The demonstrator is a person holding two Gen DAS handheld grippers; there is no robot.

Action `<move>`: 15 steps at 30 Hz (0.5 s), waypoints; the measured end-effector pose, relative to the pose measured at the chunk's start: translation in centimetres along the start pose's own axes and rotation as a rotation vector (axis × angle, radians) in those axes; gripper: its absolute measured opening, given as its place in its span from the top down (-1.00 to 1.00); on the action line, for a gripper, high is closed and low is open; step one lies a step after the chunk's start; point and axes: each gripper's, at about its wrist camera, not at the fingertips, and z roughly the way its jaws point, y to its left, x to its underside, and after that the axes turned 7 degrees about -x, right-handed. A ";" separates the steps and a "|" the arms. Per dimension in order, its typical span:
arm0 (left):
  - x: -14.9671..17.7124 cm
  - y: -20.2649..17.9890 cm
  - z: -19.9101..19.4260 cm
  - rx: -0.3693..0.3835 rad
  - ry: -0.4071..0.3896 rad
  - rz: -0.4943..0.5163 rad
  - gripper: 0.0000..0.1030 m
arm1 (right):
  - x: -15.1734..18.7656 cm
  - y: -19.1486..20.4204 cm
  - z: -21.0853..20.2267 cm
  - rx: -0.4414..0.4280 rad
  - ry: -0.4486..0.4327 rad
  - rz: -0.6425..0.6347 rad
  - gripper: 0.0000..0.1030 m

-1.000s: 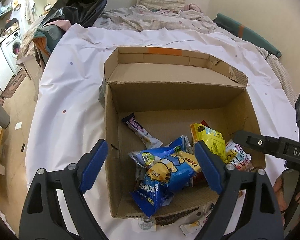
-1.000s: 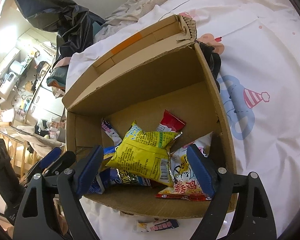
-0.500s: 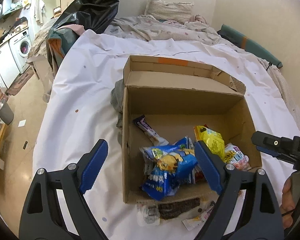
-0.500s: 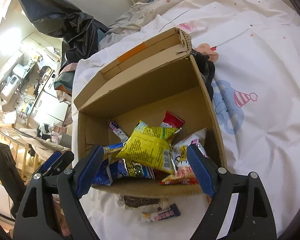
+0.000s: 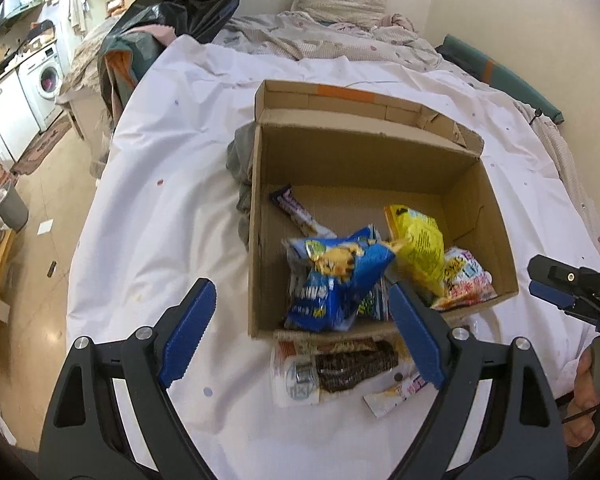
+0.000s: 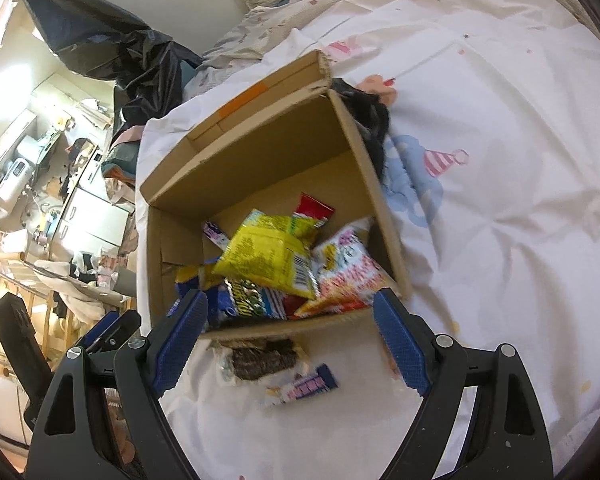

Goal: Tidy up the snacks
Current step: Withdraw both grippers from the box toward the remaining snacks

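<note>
Both the left gripper (image 5: 300, 332) and the right gripper (image 6: 290, 338) are hanging wide open and empty above the bed; the dark snack pack (image 6: 260, 360) is lying just outside the cardboard box (image 6: 380, 208), so I would be lowering over its middle before closing

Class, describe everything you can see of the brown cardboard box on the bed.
The brown cardboard box is an open-topped corrugated carton resting on the white bedsheet. Its far flap stands up, with an orange tape strip and a torn corner. Snack packets are piled at its near end; the far floor is bare. Dark cloth lies against both outer sides, and a dark snack packet lies at its near wall.
</note>
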 end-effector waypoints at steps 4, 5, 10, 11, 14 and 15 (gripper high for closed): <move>0.7 0.2 0.0 0.010 0.022 -0.017 -0.67 | 0.9 -1.2 -0.4 0.025 0.012 0.020 -0.70; 0.8 0.1 0.0 0.008 0.023 -0.016 -0.67 | 1.2 -1.5 -0.5 0.032 0.013 0.028 -0.70; 1.7 -0.2 0.3 0.011 0.048 -0.010 -0.67 | 2.1 -3.1 -1.1 0.058 0.017 0.060 -0.70; 1.9 -0.3 0.4 0.012 0.054 -0.007 -0.67 | 2.3 -3.4 -1.2 0.064 0.019 0.067 -0.70; 2.6 -0.4 0.6 0.010 0.071 0.003 -0.67 | 2.7 -4.3 -1.4 0.075 0.025 0.099 -0.70; 2.8 -0.5 0.7 0.011 0.077 0.005 -0.67 | 2.8 -4.5 -1.5 0.078 0.027 0.108 -0.70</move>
